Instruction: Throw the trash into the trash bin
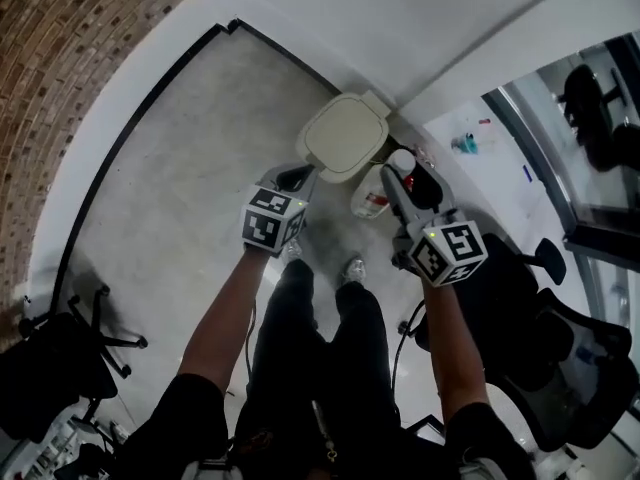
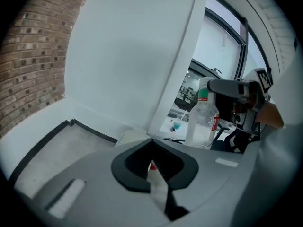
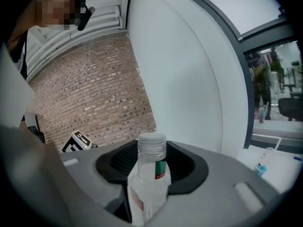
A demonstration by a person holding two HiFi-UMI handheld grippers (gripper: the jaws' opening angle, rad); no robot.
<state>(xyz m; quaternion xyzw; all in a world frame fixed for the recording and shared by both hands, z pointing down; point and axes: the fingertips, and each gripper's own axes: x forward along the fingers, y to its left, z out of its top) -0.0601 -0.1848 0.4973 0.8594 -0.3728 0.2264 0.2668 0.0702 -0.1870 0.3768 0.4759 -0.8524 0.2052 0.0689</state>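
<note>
A clear plastic bottle (image 1: 378,194) with a white cap and a red and green label is the trash. My right gripper (image 1: 397,196) is shut on it and holds it upright; in the right gripper view the bottle (image 3: 147,181) stands between the jaws. The trash bin (image 1: 344,136), with a closed cream lid, stands in the corner just ahead of both grippers. My left gripper (image 1: 296,179) hovers at the bin's left front edge, jaws together and holding nothing. In the left gripper view the bottle (image 2: 202,121) and right gripper (image 2: 228,89) show to the right, with the bin's lid (image 2: 129,137) low behind the jaws.
A brick wall (image 1: 60,78) curves along the left and a white wall (image 1: 420,18) stands behind the bin. Black office chairs stand at the lower left (image 1: 55,363) and at the right (image 1: 565,363). A glass partition (image 1: 580,138) is at the right. The person's shoes (image 1: 353,267) are below the bin.
</note>
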